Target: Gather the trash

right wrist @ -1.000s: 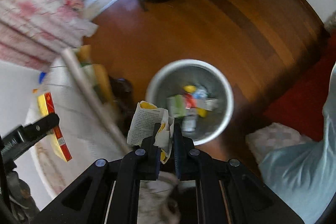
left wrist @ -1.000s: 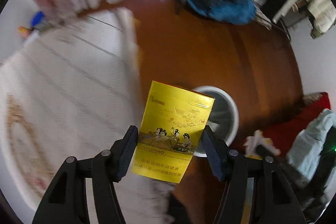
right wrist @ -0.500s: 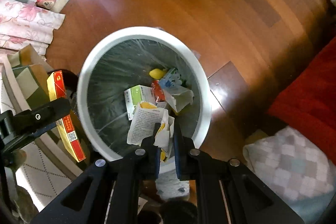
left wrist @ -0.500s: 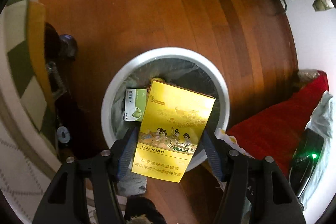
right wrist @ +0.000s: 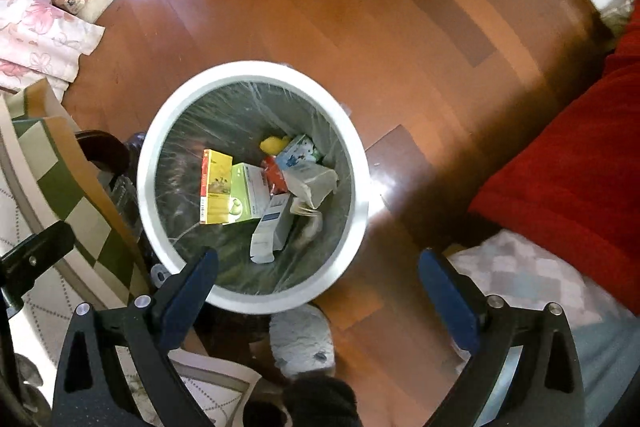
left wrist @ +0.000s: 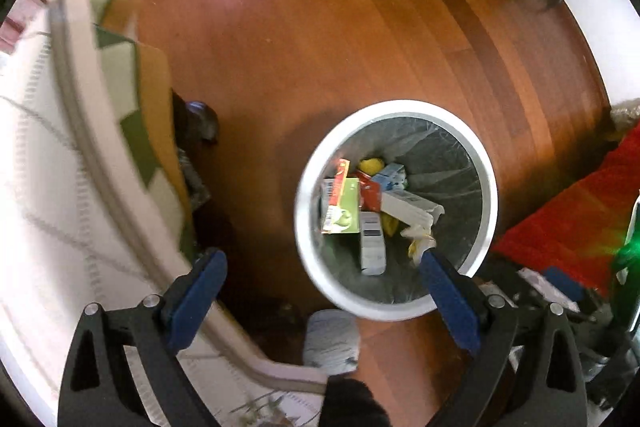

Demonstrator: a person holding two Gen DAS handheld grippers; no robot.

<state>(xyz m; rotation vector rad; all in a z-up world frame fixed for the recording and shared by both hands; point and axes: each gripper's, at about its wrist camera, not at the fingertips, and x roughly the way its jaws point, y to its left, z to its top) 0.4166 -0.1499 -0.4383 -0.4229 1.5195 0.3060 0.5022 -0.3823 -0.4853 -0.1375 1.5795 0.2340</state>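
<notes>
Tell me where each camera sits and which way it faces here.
Left wrist: on the left gripper, facing down at the bin and wood floor; open blue-padded fingers show.
Right wrist: on the right gripper, facing down over the bin; open fingers show.
Shared: bin, yellow box, green-checked cloth.

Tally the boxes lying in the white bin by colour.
Yellow box: 1
Green box: 1
White boxes: 2
Pale blue box: 1
Total: 5 boxes; the loose wrappers and crumpled paper beside them are not counted.
</notes>
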